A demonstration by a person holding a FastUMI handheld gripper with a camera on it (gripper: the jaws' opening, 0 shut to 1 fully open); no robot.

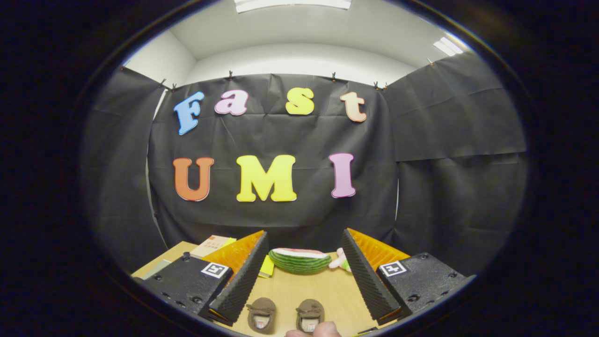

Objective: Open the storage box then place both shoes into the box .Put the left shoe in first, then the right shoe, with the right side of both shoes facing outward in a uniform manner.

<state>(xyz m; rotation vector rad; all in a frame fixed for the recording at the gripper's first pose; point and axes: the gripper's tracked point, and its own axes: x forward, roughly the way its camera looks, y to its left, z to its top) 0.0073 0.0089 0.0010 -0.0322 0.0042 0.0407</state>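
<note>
Two small brown shoes stand side by side on the wooden table, toes pointing away from me: the left shoe (261, 314) and the right shoe (310, 314). Both lie low between my fingers, close to the tips. My gripper (302, 276) is open, its fingers spread wide with nothing between the pads. A person's fingertip (323, 330) shows just behind the right shoe's heel.
A watermelon-slice toy (300, 260) lies on the table (304, 285) beyond the fingers, with a small pink toy (341, 262) to its right. A cardboard box (213, 245) and yellow-green paper (266, 267) sit behind the left finger. Black cloth walls close the booth.
</note>
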